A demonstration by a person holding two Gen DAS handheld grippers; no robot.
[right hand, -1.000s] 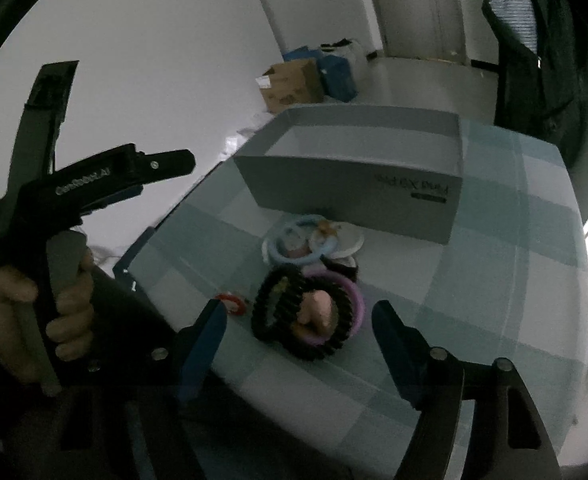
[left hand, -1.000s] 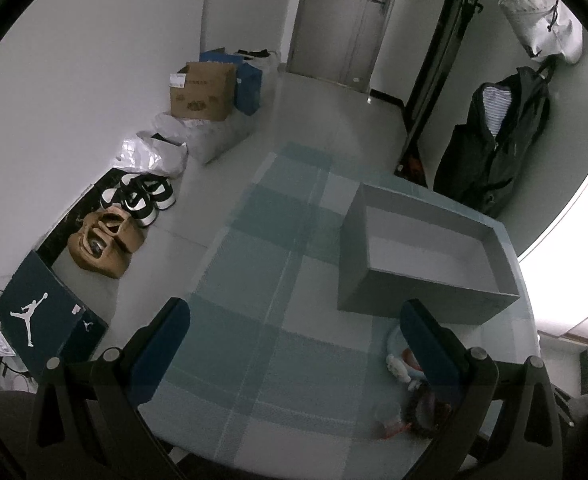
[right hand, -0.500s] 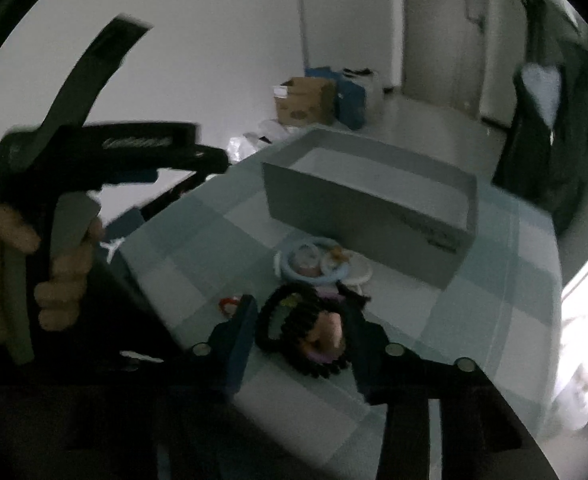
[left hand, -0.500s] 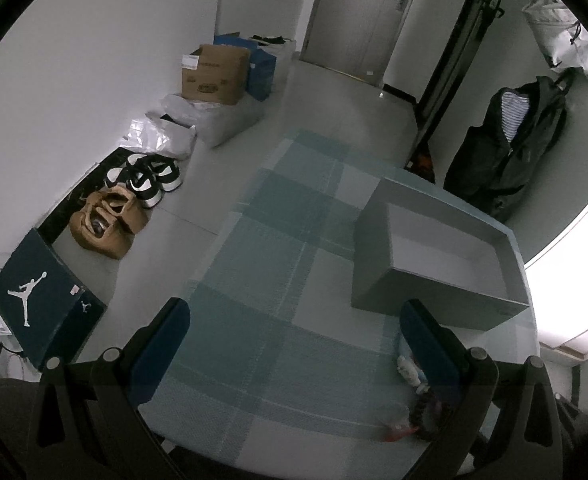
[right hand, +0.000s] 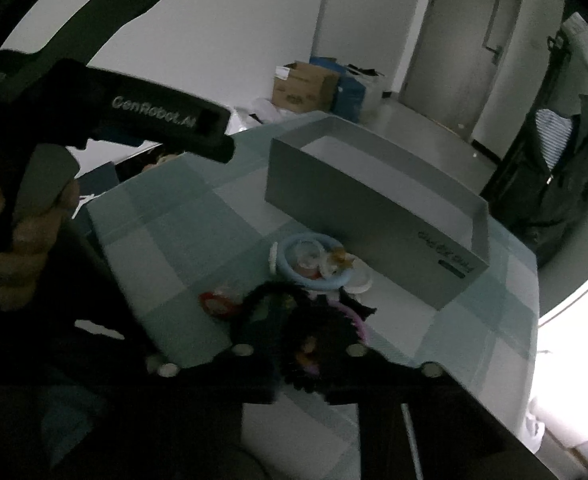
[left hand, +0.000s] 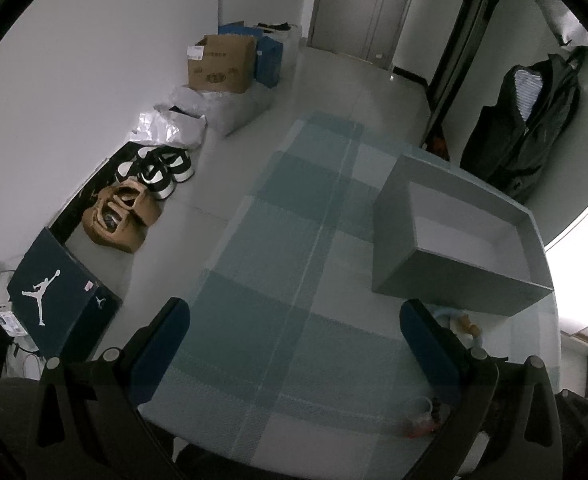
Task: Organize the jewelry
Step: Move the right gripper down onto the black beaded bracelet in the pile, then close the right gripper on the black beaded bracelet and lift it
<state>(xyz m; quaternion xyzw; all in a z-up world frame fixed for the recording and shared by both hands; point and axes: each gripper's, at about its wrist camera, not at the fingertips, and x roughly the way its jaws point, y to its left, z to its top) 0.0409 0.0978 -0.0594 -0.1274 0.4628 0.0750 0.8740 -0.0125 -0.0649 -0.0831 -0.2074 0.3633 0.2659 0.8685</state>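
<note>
Box on the desk looks empty, rings lie beside it, so sorting has hardly begun: right tool pinches a black band, left tool is spread.

right tongs closed on black bracelet | grey box beyond
</note>
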